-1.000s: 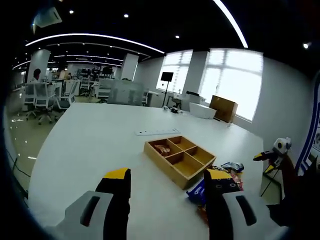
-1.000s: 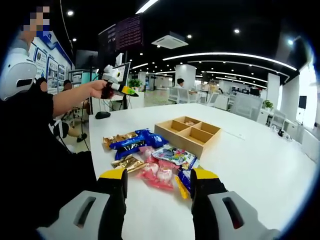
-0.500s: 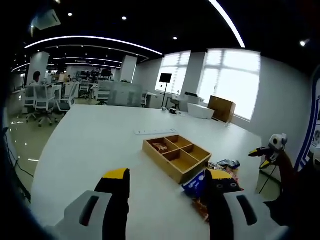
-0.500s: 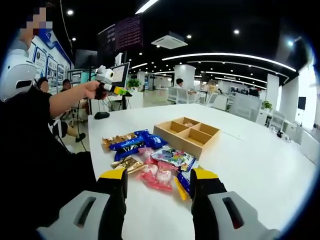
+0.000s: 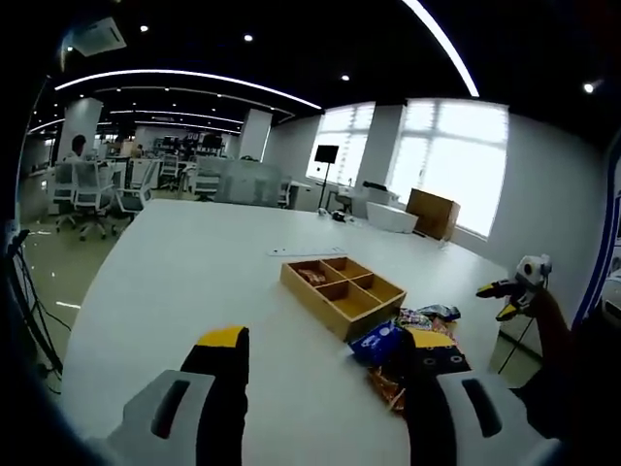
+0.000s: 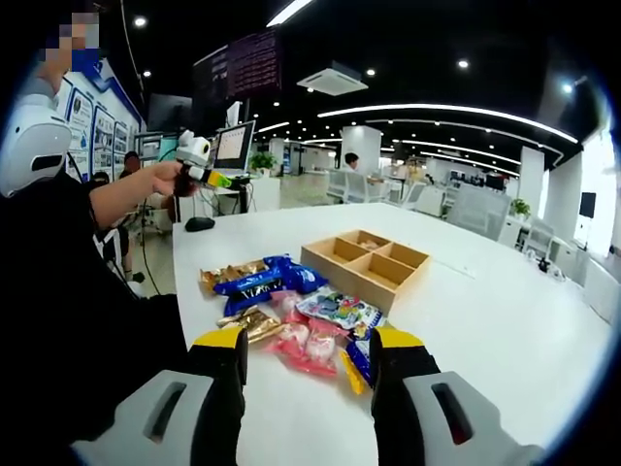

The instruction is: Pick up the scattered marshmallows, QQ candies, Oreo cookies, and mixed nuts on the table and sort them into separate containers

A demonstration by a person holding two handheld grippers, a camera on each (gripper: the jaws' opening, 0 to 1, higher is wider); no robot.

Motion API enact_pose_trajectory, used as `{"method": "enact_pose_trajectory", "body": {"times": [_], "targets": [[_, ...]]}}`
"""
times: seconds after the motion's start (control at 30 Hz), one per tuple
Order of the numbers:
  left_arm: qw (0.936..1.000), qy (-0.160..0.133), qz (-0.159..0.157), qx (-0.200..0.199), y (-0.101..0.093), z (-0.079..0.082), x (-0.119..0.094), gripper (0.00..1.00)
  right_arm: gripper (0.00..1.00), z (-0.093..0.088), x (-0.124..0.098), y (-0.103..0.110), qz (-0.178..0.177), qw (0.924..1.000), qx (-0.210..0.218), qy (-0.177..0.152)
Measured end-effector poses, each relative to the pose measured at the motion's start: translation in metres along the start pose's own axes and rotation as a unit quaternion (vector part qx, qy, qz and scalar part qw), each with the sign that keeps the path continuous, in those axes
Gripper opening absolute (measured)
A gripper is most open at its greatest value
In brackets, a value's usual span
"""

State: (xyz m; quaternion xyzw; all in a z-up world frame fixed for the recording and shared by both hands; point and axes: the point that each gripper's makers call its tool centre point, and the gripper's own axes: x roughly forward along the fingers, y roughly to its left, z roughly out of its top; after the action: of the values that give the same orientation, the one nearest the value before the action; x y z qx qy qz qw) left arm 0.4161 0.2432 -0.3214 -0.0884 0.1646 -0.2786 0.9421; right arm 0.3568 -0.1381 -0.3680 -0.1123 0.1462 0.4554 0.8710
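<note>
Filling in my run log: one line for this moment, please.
left hand-held gripper: open, empty | right hand-held gripper: open, above snack packets | wooden tray: beyond packets

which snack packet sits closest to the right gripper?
The pink packet, lying just ahead of the right gripper. The blue packets and gold one lie farther back, nearer the wooden tray.

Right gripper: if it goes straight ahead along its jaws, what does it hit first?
Probably the pink snack packets lying just beyond the open right gripper, at the near edge of the pile; the wooden tray lies further on. Depth is uncertain.
</note>
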Motion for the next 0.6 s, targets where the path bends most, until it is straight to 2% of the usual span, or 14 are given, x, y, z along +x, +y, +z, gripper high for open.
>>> {"method": "enact_pose_trajectory", "body": {"times": [0.6], "targets": [[0.9997,-0.008,-0.018,0.013,-0.038,-0.014,-0.02,0.72,0.46,-0.006,-0.003,0.0,-0.004,1.0,0.006,0.0]]}}
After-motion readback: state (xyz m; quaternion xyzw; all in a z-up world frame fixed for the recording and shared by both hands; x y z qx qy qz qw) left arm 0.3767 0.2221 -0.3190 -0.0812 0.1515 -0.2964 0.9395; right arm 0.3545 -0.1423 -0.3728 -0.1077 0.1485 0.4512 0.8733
